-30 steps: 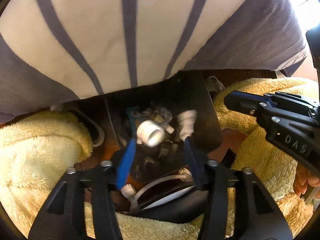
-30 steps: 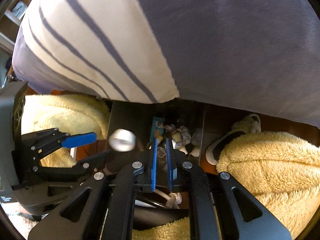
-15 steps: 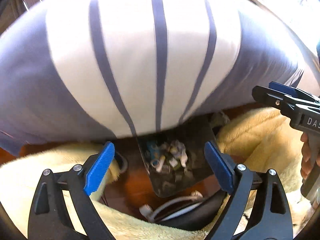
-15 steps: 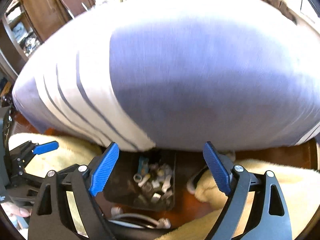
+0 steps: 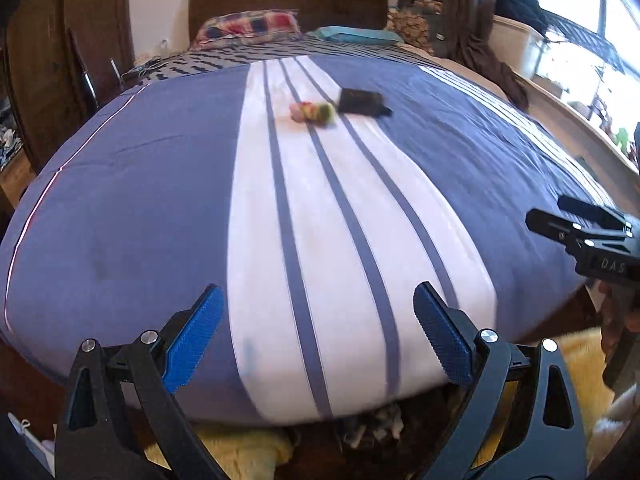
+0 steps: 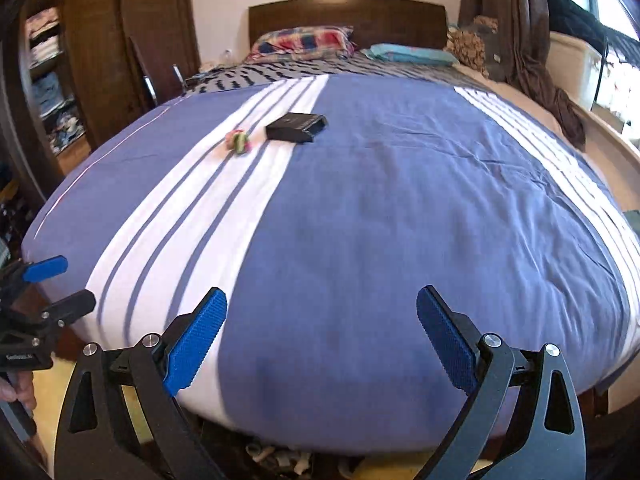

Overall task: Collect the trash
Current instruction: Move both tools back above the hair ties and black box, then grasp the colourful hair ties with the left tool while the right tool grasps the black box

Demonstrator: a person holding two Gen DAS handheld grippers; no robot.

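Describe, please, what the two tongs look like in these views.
Both are alike. The left tongs and the right tongs have black plastic arms with triangular cut-outs and silver screw heads, ending in ribbed bright blue pads. The right tongs' body, seen from the left camera, bears the white letters DAS. No cables or sleeves show.

A home bedroom (made bed [image 6: 380,220], pillows [image 6: 304,42], wooden headboard [image 6: 348,12]).

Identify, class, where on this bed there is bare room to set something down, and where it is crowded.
The near half of the bedspread is bare, from the foot edge up to the black box and the small colourful wad. The blue stretch right of the box is free too. Crowded: around those two items, and the pillows at the headboard.
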